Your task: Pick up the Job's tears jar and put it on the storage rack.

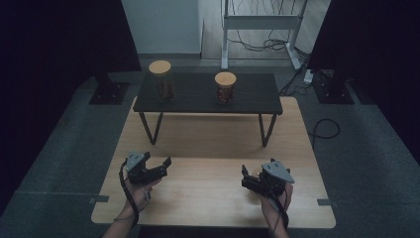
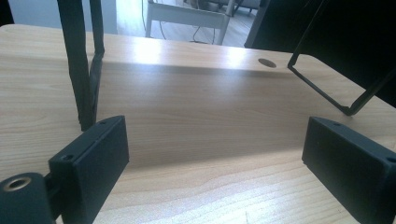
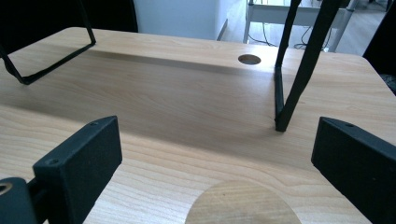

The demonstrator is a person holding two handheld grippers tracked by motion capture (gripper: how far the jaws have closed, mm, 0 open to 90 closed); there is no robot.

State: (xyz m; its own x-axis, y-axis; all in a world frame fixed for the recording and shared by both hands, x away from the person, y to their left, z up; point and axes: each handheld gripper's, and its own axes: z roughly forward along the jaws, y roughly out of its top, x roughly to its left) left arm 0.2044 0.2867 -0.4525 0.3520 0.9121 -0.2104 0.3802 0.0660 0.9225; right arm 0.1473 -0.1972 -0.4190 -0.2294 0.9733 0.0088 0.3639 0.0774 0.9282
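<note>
Pale wooden table under us: our left gripper and right gripper rest wide open, gripping nothing. A round wooden lid lies just before the right jaws. Two jars stand well beyond on the dark shelf.

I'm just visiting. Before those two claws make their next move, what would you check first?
1. Left claw open, nothing between its jaws: ok.
2. Right claw open, gripping nothing: ok.
3. Round wooden disc lying flat on the table, close in front of the right claw: ok.
4. Tall jar and short jar upright on the black shelf, lids on: ok.
5. What the disc is or belongs to: cannot tell.
</note>
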